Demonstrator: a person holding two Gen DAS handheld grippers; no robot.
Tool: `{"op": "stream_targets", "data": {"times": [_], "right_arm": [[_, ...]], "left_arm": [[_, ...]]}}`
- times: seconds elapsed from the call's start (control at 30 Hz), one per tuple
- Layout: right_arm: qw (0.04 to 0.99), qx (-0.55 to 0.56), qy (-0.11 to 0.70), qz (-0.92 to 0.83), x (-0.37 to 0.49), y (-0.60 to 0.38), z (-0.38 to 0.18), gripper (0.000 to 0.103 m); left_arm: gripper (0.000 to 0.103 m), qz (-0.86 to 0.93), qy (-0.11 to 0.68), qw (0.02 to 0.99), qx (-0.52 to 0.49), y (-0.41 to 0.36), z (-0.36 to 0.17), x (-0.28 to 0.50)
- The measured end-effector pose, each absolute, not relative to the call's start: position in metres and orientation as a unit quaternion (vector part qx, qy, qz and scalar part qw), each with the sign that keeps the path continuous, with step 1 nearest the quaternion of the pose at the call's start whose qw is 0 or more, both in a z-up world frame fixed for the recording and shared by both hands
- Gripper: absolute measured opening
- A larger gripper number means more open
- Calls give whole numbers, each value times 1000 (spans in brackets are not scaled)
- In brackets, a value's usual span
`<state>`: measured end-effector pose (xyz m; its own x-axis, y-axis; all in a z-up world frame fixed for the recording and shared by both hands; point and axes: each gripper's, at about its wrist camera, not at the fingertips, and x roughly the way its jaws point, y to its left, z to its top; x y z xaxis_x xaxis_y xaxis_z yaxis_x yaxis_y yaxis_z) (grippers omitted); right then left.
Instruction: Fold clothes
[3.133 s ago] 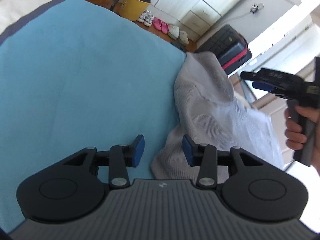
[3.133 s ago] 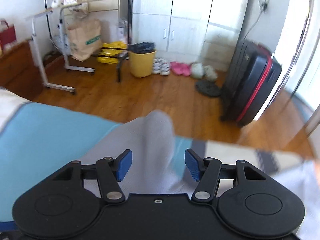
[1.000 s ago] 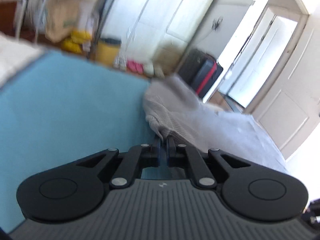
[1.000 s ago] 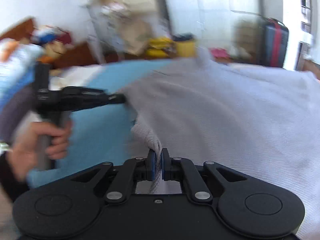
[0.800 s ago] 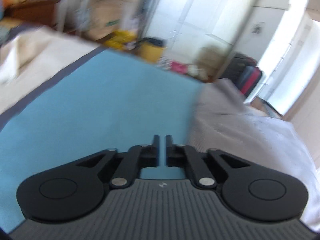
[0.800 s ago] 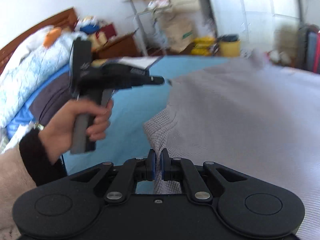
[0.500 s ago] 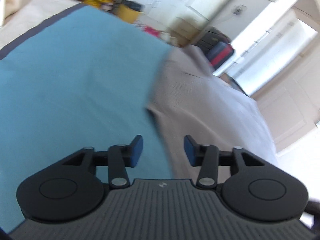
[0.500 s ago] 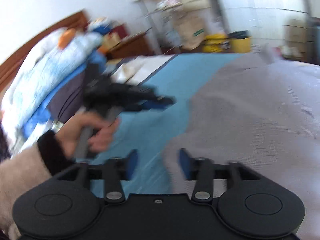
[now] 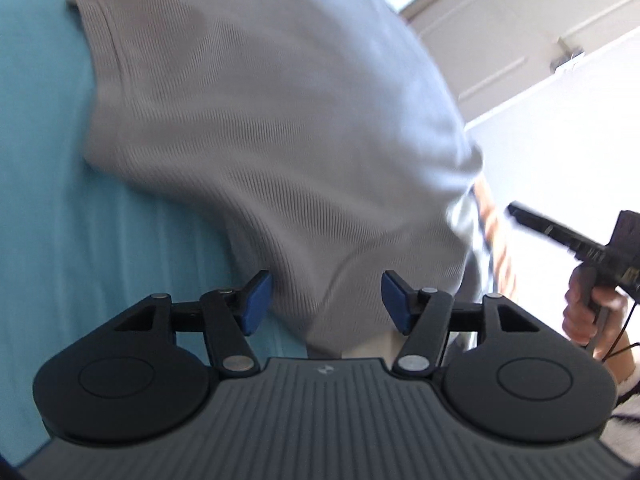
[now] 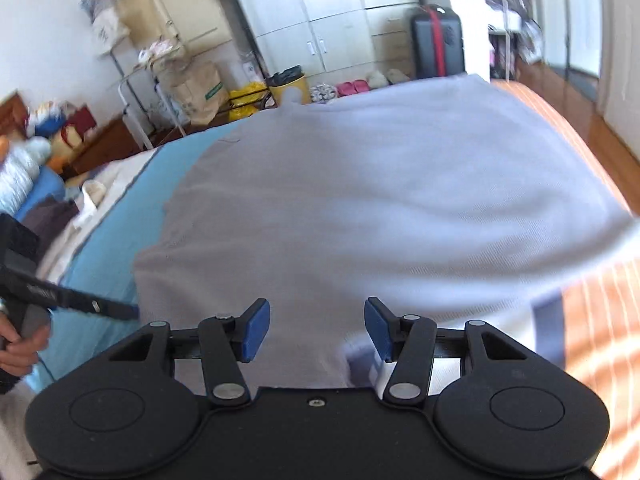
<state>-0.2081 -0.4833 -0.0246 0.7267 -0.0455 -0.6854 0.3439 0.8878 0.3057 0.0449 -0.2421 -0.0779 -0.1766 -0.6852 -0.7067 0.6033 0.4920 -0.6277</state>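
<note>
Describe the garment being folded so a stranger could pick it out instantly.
Start at the bed with the light blue sheet. Spread over the sheet lies the grey ribbed knit top, the only garment lying on it. Its pale grey knit and stitched hem band stand out against the plain blue.

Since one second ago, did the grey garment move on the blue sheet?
Yes. The grey garment, then bunched beside the blue sheet, now lies spread flat over it, both claws open.

The shirt (image 10: pixel 360 200) lies spread on the bed (image 10: pixel 104 256), with sheet (image 9: pixel 48 200) to its left. Behind the bed stand a bin (image 10: pixel 290 85), shoes (image 10: pixel 352 87) and a suitcase (image 10: pixel 438 42).
</note>
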Motion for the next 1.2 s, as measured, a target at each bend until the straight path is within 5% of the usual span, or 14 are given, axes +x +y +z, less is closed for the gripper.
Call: {"op": "stream_targets", "data": {"times": [0.37, 0.63, 0.73, 0.8, 0.83, 0.87, 0.9, 1.2], "right_arm": [[891, 320, 299, -120, -249, -503, -91, 60], [876, 334, 343, -65, -231, -492, -117, 65], [872, 326, 362, -48, -224, -485, -124, 65], [883, 290, 368, -23, -217, -474, -122, 62], [890, 273, 366, -14, -215, -469, -119, 41], [896, 255, 363, -5, -213, -465, -116, 18], [902, 242, 359, 3, -212, -461, -113, 15], [920, 273, 270, 81, -224, -456, -76, 10]], "left_arm": [[70, -490, 608, 622, -46, -218, -94, 16], [77, -494, 567, 659, -21, -227, -89, -4], [62, -495, 551, 672, -11, -230, -87, -12], [20, -495, 540, 681, -5, -232, -86, -17], [14, -496, 533, 686, 1, -232, -84, -20], [13, -499, 522, 692, 9, -231, -81, -23], [11, -501, 510, 699, 18, -230, -78, -26], [2, -514, 456, 725, 33, -220, -51, -62]]}}
